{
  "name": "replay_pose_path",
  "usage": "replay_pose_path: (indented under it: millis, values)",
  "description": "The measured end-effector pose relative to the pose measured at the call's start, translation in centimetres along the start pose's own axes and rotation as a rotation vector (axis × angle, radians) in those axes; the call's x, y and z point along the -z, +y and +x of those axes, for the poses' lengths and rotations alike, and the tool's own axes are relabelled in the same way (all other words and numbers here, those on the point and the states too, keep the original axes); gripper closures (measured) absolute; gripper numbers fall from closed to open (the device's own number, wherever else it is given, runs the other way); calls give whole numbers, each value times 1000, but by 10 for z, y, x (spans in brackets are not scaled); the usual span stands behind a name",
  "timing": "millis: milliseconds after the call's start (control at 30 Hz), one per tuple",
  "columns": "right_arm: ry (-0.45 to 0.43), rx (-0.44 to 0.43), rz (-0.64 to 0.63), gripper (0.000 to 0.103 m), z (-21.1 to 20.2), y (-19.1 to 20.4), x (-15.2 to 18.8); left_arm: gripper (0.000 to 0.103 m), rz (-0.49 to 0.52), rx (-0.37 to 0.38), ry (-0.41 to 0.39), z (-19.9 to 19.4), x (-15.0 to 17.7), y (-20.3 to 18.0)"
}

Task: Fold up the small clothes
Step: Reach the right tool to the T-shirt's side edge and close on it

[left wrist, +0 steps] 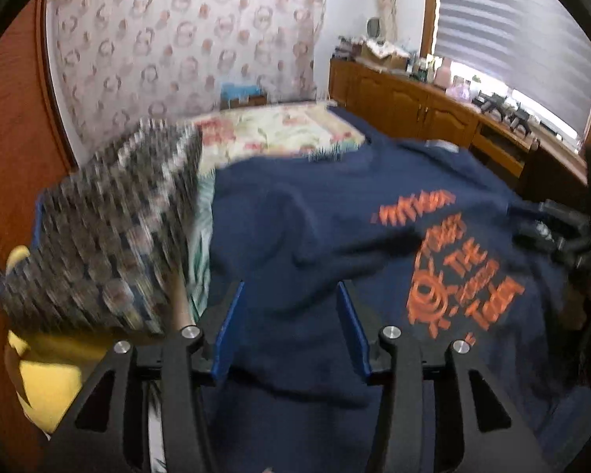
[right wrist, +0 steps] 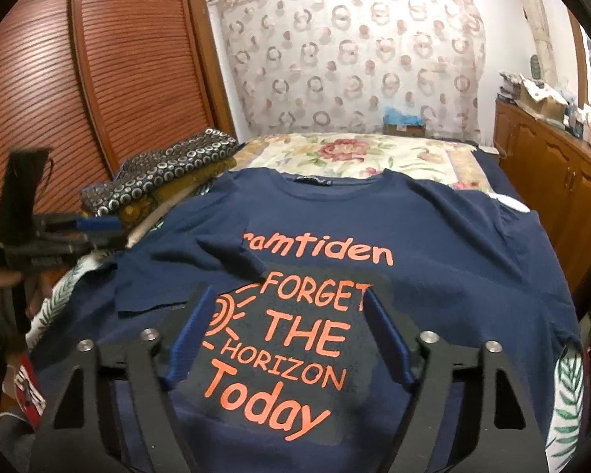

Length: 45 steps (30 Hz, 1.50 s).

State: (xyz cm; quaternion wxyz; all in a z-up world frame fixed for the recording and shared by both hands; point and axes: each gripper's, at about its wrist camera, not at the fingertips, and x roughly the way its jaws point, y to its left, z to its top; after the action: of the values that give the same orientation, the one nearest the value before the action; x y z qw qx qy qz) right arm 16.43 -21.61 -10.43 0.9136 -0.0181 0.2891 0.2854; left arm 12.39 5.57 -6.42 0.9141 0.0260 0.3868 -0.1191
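On the bed (right wrist: 374, 149), the navy cotton T-shirt with orange lettering (right wrist: 433, 244) lies face up, collar far, hem near, its left sleeve already flopped inward. Both the right gripper (right wrist: 285, 335) and left gripper (left wrist: 289, 331) hover wide open, holding nothing. Left one looks nearer that sleeve edge; left view is motion-blurred and the near hem is cut off.

A home bedroom: a bed (right wrist: 358, 153) with floral bedding lies ahead of the jaws, patterned wallpaper (right wrist: 354, 51) behind, louvred wardrobe doors (right wrist: 98, 79) left, wooden cabinets (right wrist: 551, 173) right.
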Motion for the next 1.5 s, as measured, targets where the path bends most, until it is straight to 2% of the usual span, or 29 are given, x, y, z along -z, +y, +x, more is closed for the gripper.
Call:
replay_pose_path:
  millis: [100, 400, 500, 733, 867, 1033, 1200, 1367, 1500]
  values:
    - [4, 12, -15, 28, -1, 0, 1, 56, 9, 2, 38, 14, 10, -6]
    - [16, 59, -4, 28, -14, -20, 15, 55, 32, 5, 88, 32, 24, -20]
    - [20, 91, 7, 28, -23, -35, 21, 54, 27, 12, 76, 32, 27, -18]
    - [38, 217, 64, 28, -54, -94, 43, 51, 30, 16, 76, 33, 26, -19]
    - [50, 296, 122, 37, -74, -138, 51, 51, 27, 21, 76, 34, 26, -18]
    - [76, 381, 180, 38, -88, -187, 58, 50, 27, 22, 76, 34, 26, -17]
    - [124, 364, 230, 43, -80, -219, 60, 50, 27, 22, 76, 34, 26, -18]
    - [191, 336, 202, 48, -62, -220, 60, 50, 27, 22, 76, 34, 26, -18]
    - [204, 348, 193, 55, -59, -223, 60, 49, 33, 13, 76, 35, 25, -19]
